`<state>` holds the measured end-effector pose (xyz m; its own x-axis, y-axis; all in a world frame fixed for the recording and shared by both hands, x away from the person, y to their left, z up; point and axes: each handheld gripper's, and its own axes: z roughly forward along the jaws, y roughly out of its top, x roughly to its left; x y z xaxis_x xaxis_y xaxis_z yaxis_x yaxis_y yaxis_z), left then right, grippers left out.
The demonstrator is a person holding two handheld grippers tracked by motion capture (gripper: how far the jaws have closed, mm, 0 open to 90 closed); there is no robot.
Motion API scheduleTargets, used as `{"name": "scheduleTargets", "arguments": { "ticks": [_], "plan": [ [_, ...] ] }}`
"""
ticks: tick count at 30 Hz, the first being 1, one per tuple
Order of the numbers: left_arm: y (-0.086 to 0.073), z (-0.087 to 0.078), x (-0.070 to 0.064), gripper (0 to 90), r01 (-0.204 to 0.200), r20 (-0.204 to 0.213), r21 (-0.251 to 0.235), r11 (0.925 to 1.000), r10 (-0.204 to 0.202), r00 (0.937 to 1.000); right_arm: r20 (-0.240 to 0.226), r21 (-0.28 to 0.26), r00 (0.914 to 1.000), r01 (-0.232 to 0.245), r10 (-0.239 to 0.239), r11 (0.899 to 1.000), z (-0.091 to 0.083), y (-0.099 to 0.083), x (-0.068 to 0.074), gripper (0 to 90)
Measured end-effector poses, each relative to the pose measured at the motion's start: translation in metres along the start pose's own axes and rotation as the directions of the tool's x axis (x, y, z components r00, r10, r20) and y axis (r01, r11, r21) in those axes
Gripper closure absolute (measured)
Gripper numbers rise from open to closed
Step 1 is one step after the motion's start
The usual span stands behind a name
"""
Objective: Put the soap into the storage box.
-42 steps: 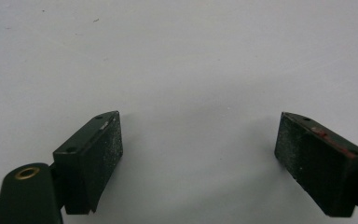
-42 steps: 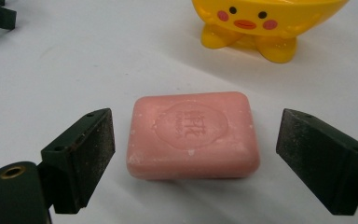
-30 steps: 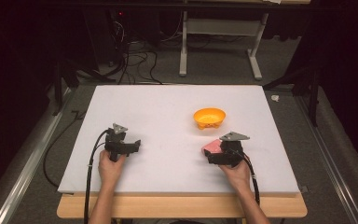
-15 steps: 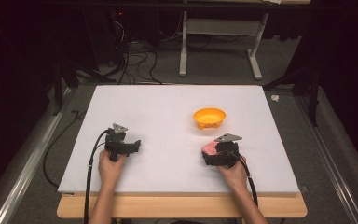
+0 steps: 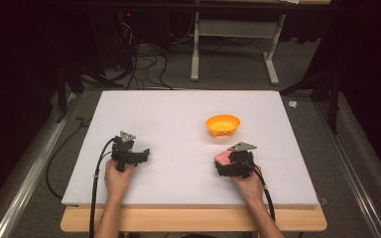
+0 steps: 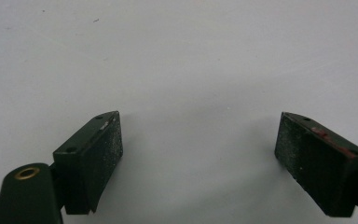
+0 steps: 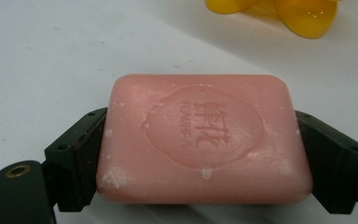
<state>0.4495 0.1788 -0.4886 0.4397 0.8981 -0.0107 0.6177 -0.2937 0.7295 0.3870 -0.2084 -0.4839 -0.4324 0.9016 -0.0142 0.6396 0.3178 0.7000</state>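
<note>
A pink bar of soap (image 7: 204, 140) with a stamped oval emblem lies flat on the white table (image 5: 178, 114). My right gripper (image 7: 200, 135) is shut on it, one black jaw pressed against each short end. From above, the soap (image 5: 222, 157) peeks out at the left of my right gripper (image 5: 226, 164), near the table's front right. An orange bowl (image 5: 222, 125) stands just beyond it, and its rim (image 7: 279, 10) shows at the top of the right gripper view. My left gripper (image 5: 142, 155) rests at the front left, open (image 6: 198, 140), with bare table between its pads.
The white table's front edge (image 5: 188, 204) runs just behind both hands. Beyond the far edge stand a grey metal frame (image 5: 233, 44) and loose cables (image 5: 144, 59) on the floor.
My right gripper has shifted slightly left and down onto the soap. The soap itself has barely moved. The left gripper has stayed still.
</note>
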Motion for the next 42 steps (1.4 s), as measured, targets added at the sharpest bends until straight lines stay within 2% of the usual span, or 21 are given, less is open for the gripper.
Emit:
{"name": "scheduleTargets", "arguments": {
  "ticks": [4,12,18,23,32,36,42],
  "plan": [
    [0.0,0.0,0.0,15.4,0.0,0.0,0.0,1.0,0.0,1.0,-0.008,0.001,0.9999,-0.006,0.006,1.0,-0.002,0.0,-0.001,13.7],
    [0.0,0.0,0.0,15.3,0.0,0.0,0.0,1.0,0.0,1.0,-0.039,-0.041,0.9989,-0.029,0.028,0.999,-0.015,0.004,-0.005,13.7],
    [0.0,0.0,0.0,15.3,0.0,0.0,0.0,1.0,0.0,1.0,-0.077,-0.056,0.9962,-0.044,0.04,0.997,-0.023,0.004,-0.008,13.7],
    [0.0,0.0,0.0,15.4,-0.002,0.0,0.002,1.0,0.002,1.0,-0.14,-0.078,0.9872,-0.087,0.075,0.993,-0.034,0.006,-0.015,13.7],
    [0.0,0.0,0.0,15.4,-0.002,0.0,0.002,1.0,0.002,1.0,-0.158,-0.101,0.983,-0.11,0.093,0.989,-0.047,0.009,-0.027,13.6],
    [0.0,0.0,0.0,15.4,-0.002,0.0,0.002,1.0,0.002,1.0,-0.183,-0.104,0.9764,-0.136,0.115,0.985,-0.051,0.01,-0.033,13.7],
    [0.0,0.0,0.0,15.4,-0.002,0.0,0.003,1.0,0.002,1.0,-0.193,-0.112,0.9735,-0.146,0.122,0.983,-0.057,0.012,-0.041,13.7]
  ]
}}
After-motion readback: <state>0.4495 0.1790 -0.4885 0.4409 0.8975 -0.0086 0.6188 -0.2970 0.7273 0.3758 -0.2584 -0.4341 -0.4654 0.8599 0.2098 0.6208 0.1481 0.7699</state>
